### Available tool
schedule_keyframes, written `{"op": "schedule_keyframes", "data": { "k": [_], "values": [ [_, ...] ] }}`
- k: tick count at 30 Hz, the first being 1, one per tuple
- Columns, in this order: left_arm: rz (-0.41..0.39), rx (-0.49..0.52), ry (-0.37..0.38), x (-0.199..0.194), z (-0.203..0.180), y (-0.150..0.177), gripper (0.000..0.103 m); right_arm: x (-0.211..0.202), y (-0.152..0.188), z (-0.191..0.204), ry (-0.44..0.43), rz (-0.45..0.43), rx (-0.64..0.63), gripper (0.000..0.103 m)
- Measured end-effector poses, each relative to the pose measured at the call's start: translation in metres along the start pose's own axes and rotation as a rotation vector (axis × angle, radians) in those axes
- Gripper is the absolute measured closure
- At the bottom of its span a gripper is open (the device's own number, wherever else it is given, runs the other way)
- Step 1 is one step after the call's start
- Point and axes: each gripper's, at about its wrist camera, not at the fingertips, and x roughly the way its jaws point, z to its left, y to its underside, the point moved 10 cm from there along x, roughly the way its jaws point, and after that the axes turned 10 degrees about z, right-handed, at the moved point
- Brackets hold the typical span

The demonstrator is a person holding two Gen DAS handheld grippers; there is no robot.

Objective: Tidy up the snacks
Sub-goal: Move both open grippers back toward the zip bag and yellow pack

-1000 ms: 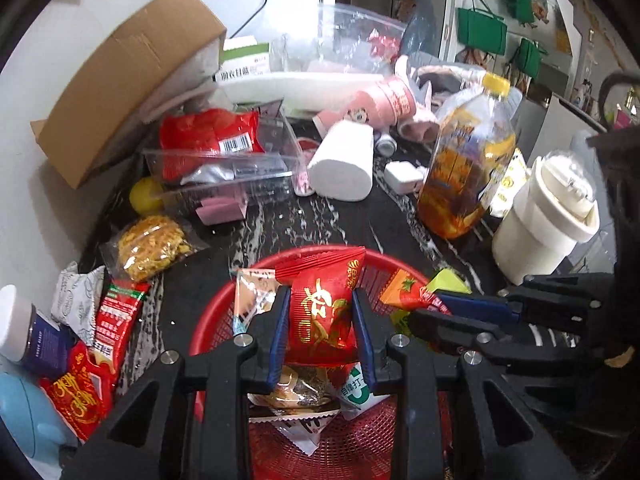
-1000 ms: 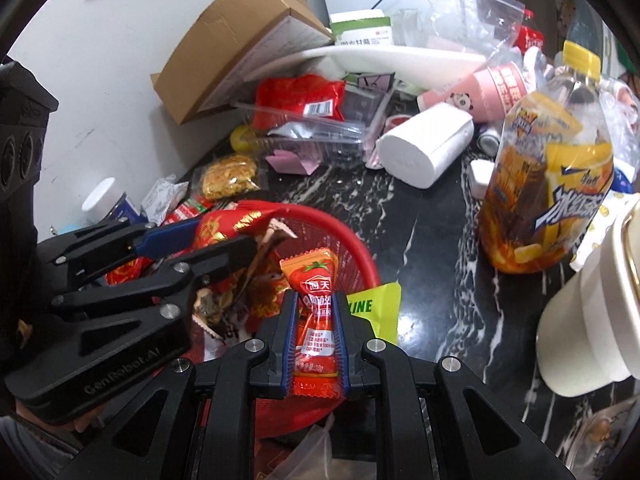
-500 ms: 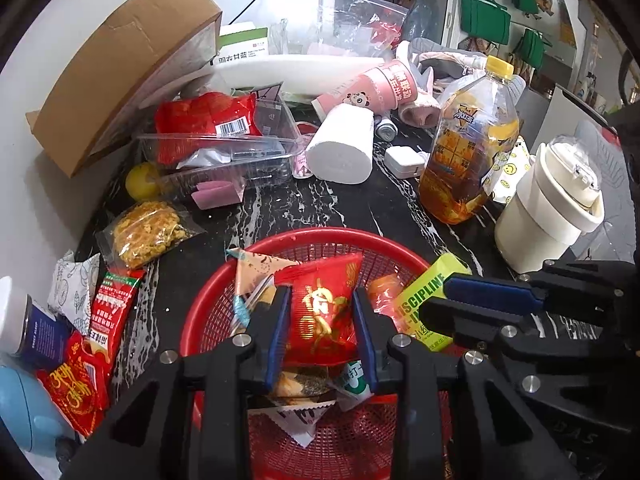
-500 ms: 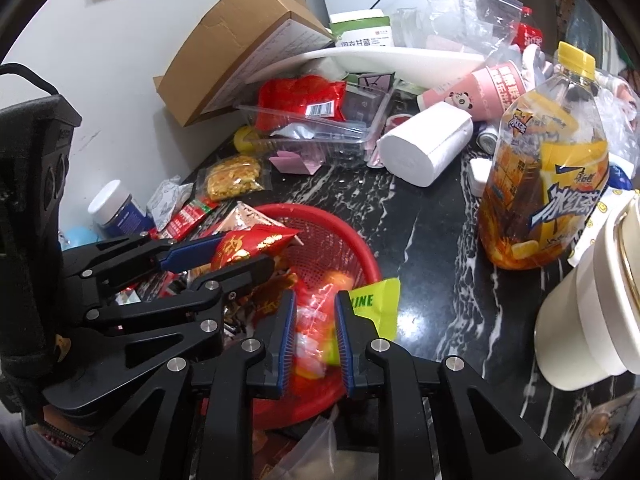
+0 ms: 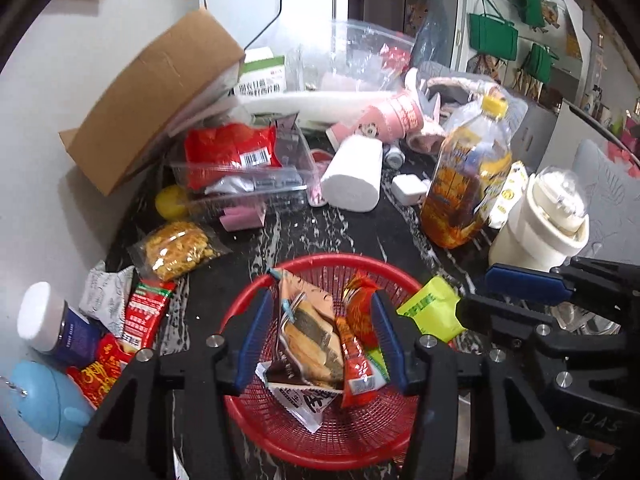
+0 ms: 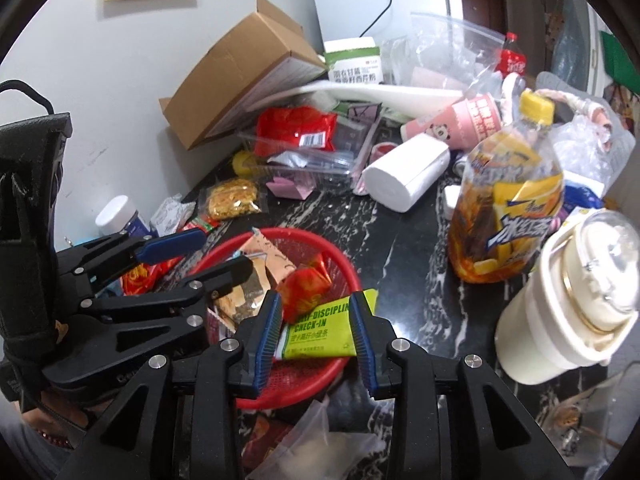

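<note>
A red mesh basket (image 5: 320,258) (image 6: 344,264) sits on the dark marble counter and holds several snack packets. My left gripper (image 5: 320,300) hovers above it with its jaws opening and no packet touching its pads. Below it lie a brown packet (image 5: 308,332), a red packet (image 5: 360,308) and an orange sachet (image 5: 354,364). My right gripper (image 6: 316,300) is also opening, above the basket's right rim. A green packet (image 6: 320,332) and the red packet (image 6: 304,292) lie loose beneath it. Each gripper shows in the other's view: the right gripper (image 5: 476,294) and the left gripper (image 6: 224,252).
Loose snacks lie left of the basket: a yellow noodle bag (image 5: 176,248), a red sachet (image 5: 144,312) and a white packet (image 5: 104,292). Behind stand a tea bottle (image 5: 468,184), a white cup (image 5: 540,224), a paper roll (image 5: 352,180), a clear tray (image 5: 240,192) and a cardboard box (image 5: 152,100).
Both grippers were shut, the left on the red packet and the right on the orange sachet. Both have opened and risen, and the two packets now lie in the basket.
</note>
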Motion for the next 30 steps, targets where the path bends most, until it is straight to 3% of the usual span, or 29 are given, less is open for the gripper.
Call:
{"op": "schedule_keyframes", "data": {
  "k": [9, 11, 21, 23, 25, 27, 30],
  "values": [
    [-0.097, 0.009, 0.012, -0.047, -0.008, -0.008, 0.053, -0.047, -0.002, 0.005, 0.038, -0.071, -0.006, 0.067],
    [-0.121, 0.010, 0.013, -0.060, -0.011, -0.008, 0.053, -0.060, -0.001, 0.007, 0.053, -0.093, -0.012, 0.059],
    [-0.178, 0.053, 0.025, -0.102, -0.034, 0.004, 0.053, -0.111, 0.019, 0.003, 0.132, -0.164, 0.002, 0.045],
    [-0.181, 0.062, 0.029, -0.108, -0.038, 0.009, 0.049, -0.120, 0.025, 0.002, 0.146, -0.172, 0.009, 0.041],
    [-0.200, 0.065, 0.033, -0.115, -0.042, 0.013, 0.030, -0.126, 0.030, 0.001, 0.158, -0.179, 0.016, 0.039],
    [-0.220, 0.072, 0.032, -0.122, -0.045, 0.018, 0.025, -0.133, 0.037, 0.001, 0.165, -0.189, 0.022, 0.038],
    [-0.231, 0.093, 0.029, -0.129, -0.050, 0.026, 0.024, -0.141, 0.047, 0.001, 0.177, -0.197, 0.032, 0.032]
  ]
}}
